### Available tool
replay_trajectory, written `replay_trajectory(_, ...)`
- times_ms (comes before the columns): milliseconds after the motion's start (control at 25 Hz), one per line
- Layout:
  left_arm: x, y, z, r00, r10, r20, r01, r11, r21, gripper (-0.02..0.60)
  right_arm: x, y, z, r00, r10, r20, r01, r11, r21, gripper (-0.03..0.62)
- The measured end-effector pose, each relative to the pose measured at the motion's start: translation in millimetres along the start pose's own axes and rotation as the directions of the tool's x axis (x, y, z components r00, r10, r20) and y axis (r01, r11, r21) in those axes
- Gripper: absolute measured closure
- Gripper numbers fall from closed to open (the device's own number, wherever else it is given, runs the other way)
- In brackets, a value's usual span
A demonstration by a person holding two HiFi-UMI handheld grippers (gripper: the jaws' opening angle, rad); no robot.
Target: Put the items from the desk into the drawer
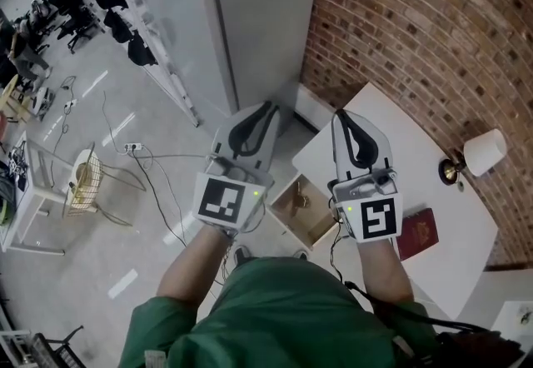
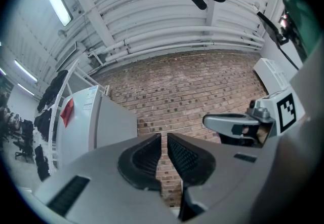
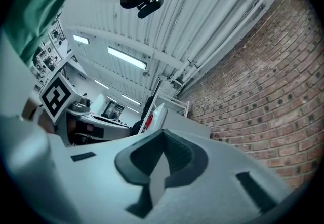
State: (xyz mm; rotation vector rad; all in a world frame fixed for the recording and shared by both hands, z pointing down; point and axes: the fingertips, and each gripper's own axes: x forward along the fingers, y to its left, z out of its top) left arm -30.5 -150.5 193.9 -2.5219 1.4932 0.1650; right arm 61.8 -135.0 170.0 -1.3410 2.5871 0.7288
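Room: red brick wall [image 1: 416,25] from 12 to 3 o'clock in the head view, a grey metal cabinet [image 1: 258,17] at 12, pale floor to the left.

The white desk surface [image 1: 391,121] runs along the wall. Its light wooden drawer [image 1: 287,221] is pulled open toward the person, and a small object lies inside, too small to identify.

Task item: a dark red booklet [image 1: 418,233] lies flat on the surface at 4 o'clock from the right gripper [image 1: 340,116], not yet stowed.

Left gripper [image 1: 265,108]: raised, aimed at wall and ceiling, fingers parted by a narrow slit, holding nothing.

Right gripper: also raised, fingers closed tip to tip on nothing.

Judged step: between items, with no grasp in hand. The next move calls for lowering the right gripper toward 4 o'clock, spreading its fingers and taking the thin booklet by an edge. Since it lies flat, that may prove awkward.

Surroundings: a brass lamp with a white shade [image 1: 483,151] stands at 2 o'clock from the booklet, well apart. A wire chair [image 1: 83,183] and loose cables [image 1: 150,166] sit on the floor at 9 o'clock, clear of the work. Nothing blocks the drawer mouth.
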Motion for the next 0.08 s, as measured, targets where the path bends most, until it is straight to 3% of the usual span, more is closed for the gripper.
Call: replay_trajectory(80, 1.7, -3.7, -1.5, 1.000, 0.002, 0.002, -0.002, 1.000, 0.003, 0.545, -2.9, -2.8, -1.4, 1.000, 0.003, 0.009, -0.003, 1.000, 0.000, 0.591)
